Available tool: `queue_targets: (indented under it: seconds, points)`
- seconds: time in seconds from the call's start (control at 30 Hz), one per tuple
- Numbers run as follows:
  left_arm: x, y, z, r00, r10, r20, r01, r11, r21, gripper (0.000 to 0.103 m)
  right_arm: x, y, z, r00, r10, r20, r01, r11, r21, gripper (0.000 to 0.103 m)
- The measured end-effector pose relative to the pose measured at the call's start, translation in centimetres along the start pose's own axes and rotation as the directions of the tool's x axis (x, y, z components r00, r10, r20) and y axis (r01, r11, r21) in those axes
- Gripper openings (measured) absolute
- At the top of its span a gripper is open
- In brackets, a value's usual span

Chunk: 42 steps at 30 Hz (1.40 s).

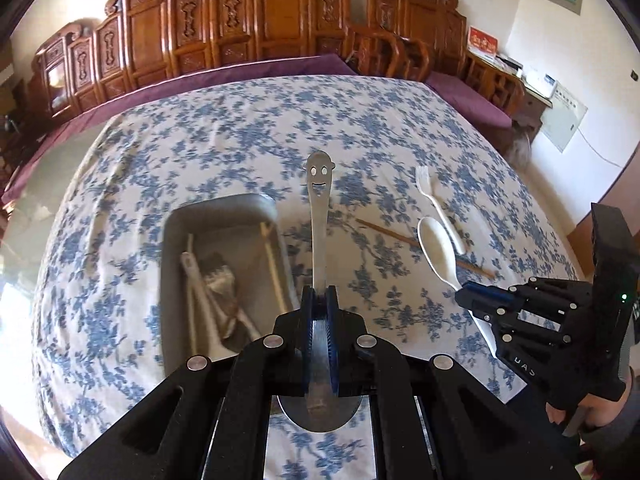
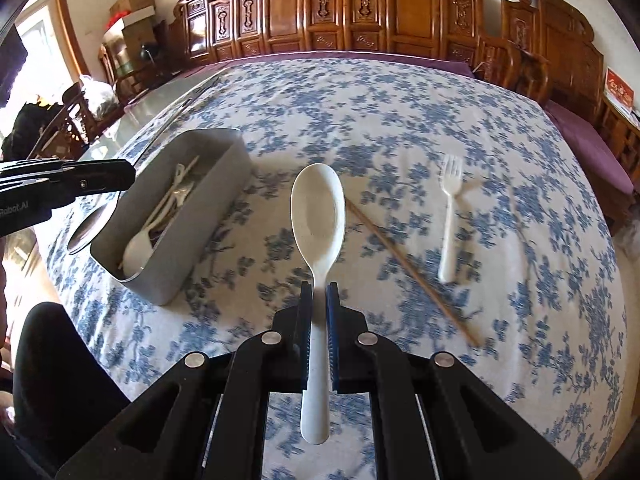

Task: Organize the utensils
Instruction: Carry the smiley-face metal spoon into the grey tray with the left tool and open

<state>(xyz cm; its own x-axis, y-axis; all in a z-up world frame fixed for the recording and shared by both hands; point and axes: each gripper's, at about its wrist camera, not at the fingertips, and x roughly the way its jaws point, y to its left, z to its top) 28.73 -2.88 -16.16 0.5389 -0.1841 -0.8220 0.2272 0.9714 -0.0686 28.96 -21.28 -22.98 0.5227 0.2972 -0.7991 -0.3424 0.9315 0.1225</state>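
— Utensils, left to right? A grey bin (image 2: 168, 216) on the floral surface (image 2: 400, 120) already holds white cutlery and chopsticks.

— And the grippers?

— The left gripper (image 1: 319, 294) is clamped on a steel spoon (image 1: 320, 216) with a smiling handle, beside the bin. The right gripper (image 2: 319, 292) pinches a white spoon (image 2: 318, 216). Farther right lie a chopstick (image 2: 412, 272) and a white fork (image 2: 450, 216).

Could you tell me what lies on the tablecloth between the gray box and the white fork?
A single wooden chopstick lies between the gray box and the white fork, seen in the right wrist view.
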Motion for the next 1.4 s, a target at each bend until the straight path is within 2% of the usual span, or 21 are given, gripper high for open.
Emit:
queue_targets:
  seconds: [0.33, 0.63, 1.2, 1.4]
  points:
    - [1.7, 4.5, -1.1, 0.999, 0.029, -0.042, -0.031, 0.998, -0.049, 0.005, 0.1, 1.8, 0.7, 1.0, 0.014, -0.002, -0.014, 1.0, -0.015, 0.008]
    - [5.3, 6.6, -1.4, 0.994, 0.035, -0.104, -0.044, 0.996, -0.084, 0.005, 0.4, 1.4, 0.7, 1.0, 0.01, -0.014, -0.01, 1.0, -0.007, 0.009]
    - [9.1, 6.7, -1.4, 0.98, 0.037, -0.197, -0.053, 0.995, -0.079, 0.005, 1.0, 1.0, 0.7, 0.999, 0.016, -0.031, -0.016, 1.0, 0.005, 0.009]
    - [8.3, 6.7, -1.4, 0.982, 0.034, -0.184, -0.049, 0.996, -0.077, 0.005, 0.7, 1.7, 0.9, 0.999, 0.014, -0.029, -0.014, 1.0, -0.006, 0.009]
